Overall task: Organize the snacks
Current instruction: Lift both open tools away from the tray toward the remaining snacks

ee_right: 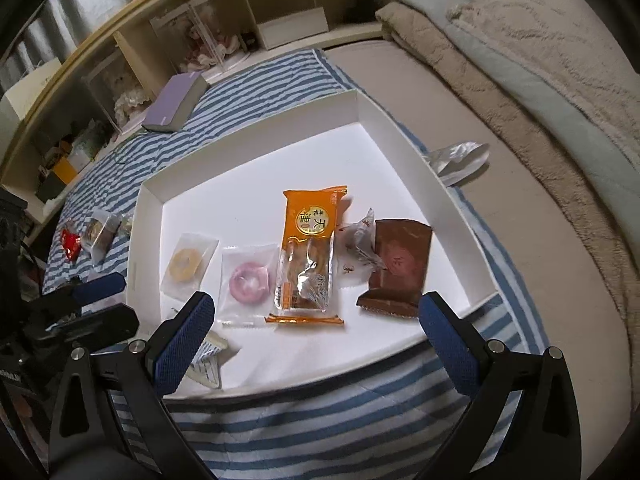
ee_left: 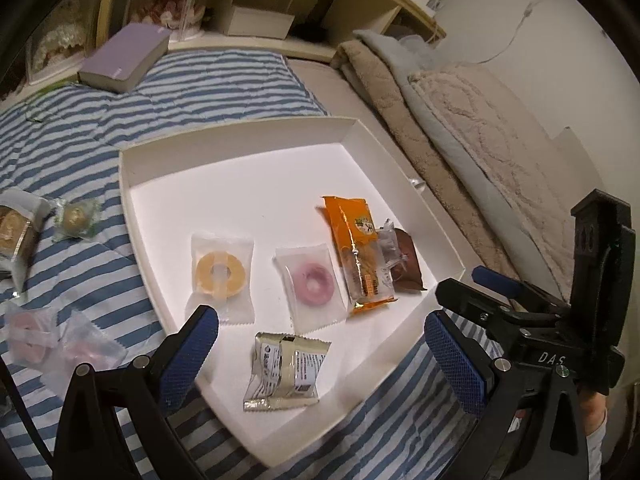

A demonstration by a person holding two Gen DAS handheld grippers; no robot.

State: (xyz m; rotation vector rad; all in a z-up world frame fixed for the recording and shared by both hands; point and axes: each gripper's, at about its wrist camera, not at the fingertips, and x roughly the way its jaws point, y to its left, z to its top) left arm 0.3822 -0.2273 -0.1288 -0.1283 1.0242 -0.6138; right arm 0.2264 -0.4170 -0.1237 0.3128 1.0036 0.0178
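Note:
A white shallow box (ee_left: pixel 132 184) (ee_right: pixel 148 192) lies on the striped bedspread. In it are a yellow ring snack (ee_left: pixel 221 272) (ee_right: pixel 186 266), a pink ring snack (ee_left: pixel 312 284) (ee_right: pixel 250 282), an orange packet (ee_left: pixel 360 252) (ee_right: pixel 310 256), a brown packet (ee_left: pixel 408 264) (ee_right: pixel 400 268) and a silver packet (ee_left: pixel 286 368) (ee_right: pixel 208 364). My left gripper (ee_left: pixel 320 356) is open and empty over the silver packet. My right gripper (ee_right: pixel 316 344) is open and empty at the box's near edge; it also shows in the left wrist view (ee_left: pixel 480 292).
Loose snacks lie on the bedspread left of the box: pink wrapped ones (ee_left: pixel 60 340), a green-wrapped ball (ee_left: pixel 76 218), a cake pack (ee_left: pixel 16 232) (ee_right: pixel 98 236) and a red packet (ee_right: pixel 70 244). A purple book (ee_left: pixel 124 56) (ee_right: pixel 176 102), folded blankets (ee_left: pixel 460 120) and a silver wrapper (ee_right: pixel 460 160) lie around.

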